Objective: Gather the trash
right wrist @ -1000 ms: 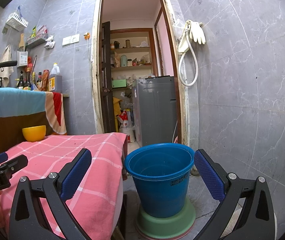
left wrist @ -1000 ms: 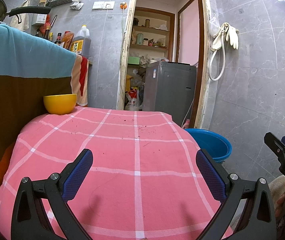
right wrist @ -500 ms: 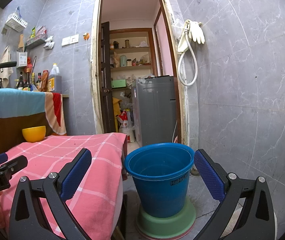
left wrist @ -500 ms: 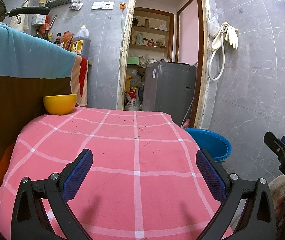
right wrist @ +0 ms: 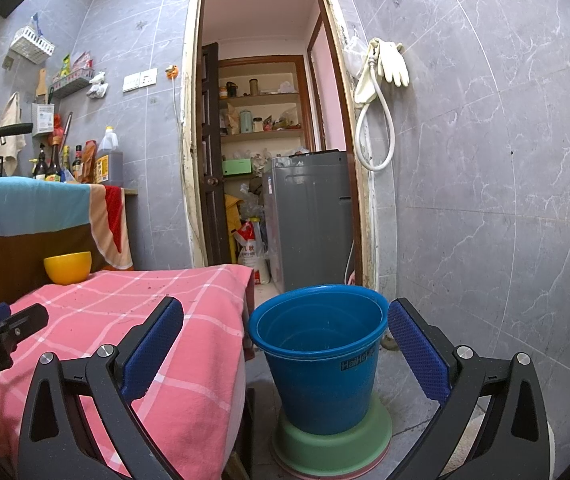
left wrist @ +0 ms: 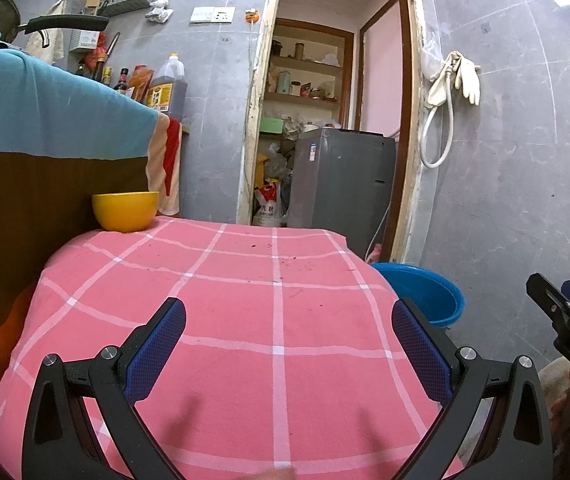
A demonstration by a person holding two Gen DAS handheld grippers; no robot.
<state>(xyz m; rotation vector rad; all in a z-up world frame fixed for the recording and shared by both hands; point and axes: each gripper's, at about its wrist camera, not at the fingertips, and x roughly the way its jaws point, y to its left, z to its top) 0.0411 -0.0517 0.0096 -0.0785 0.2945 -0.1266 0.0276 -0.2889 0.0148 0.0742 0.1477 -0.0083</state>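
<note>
Trash: only small dark crumbs (left wrist: 285, 258) are visible, scattered over the far half of the pink checked cloth (left wrist: 245, 320) that covers the table. No larger piece of litter shows in either view. The blue bucket (right wrist: 319, 360), presumably the receptacle, stands on the floor just beside the table's right edge, seated on a green base (right wrist: 333, 440); what lies at its bottom cannot be told.

Step in hand, as judged: either the opening search or the close of the job. Neither tool carries anything. The next move calls for finding something graspable; crumbs this fine would likely need sweeping or gathering the cloth, not pinching.

Left gripper (left wrist: 285, 352): fingers spread wide, nothing between them, held over the near part of the cloth. The crumbs lie well ahead of its fingertips, toward the yellow bowl (left wrist: 125, 210) at the far left corner.

Right gripper (right wrist: 285, 344): fingers likewise spread and empty, aimed at the bucket, which sits framed between them and beyond the tips. Its left finger overlaps the cloth's edge in view; contact cannot be confirmed.

Each gripper appears at the margin of the other's camera.
</note>
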